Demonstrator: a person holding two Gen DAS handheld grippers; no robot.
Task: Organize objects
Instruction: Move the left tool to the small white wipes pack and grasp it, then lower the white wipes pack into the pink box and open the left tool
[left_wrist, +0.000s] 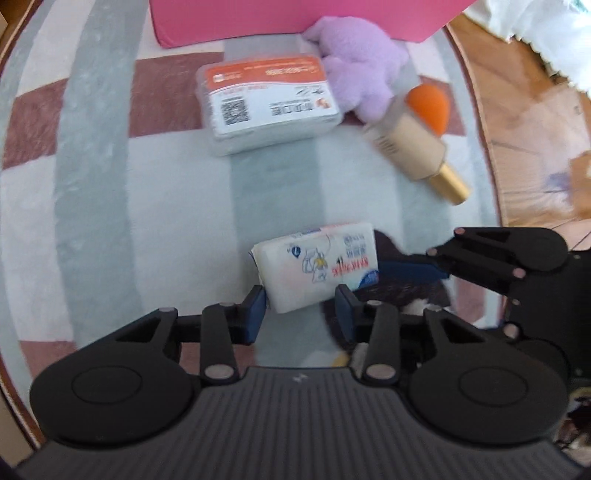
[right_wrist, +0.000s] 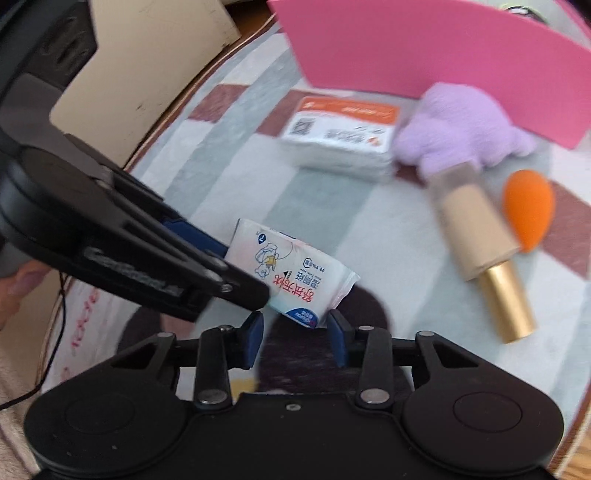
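A small white pack of wet wipes (left_wrist: 317, 266) with red and blue print sits tilted on the checked cloth, held at both ends. My left gripper (left_wrist: 300, 306) is shut on its near end, blue pads pressing both sides. In the right wrist view the same pack (right_wrist: 291, 269) has its blue-printed corner between the pads of my right gripper (right_wrist: 295, 325), shut on it. The left gripper (right_wrist: 236, 273) comes in from the left there. The right gripper's blue finger (left_wrist: 410, 269) meets the pack's right end.
Behind lie a larger wipes pack with an orange label (left_wrist: 266, 107), a purple plush toy (left_wrist: 354, 66), an orange makeup sponge (left_wrist: 430, 105) and a beige bottle with a gold cap (left_wrist: 413, 151). A pink box (left_wrist: 295, 18) stands at the back. The wooden table edge (left_wrist: 491, 129) curves on the right.
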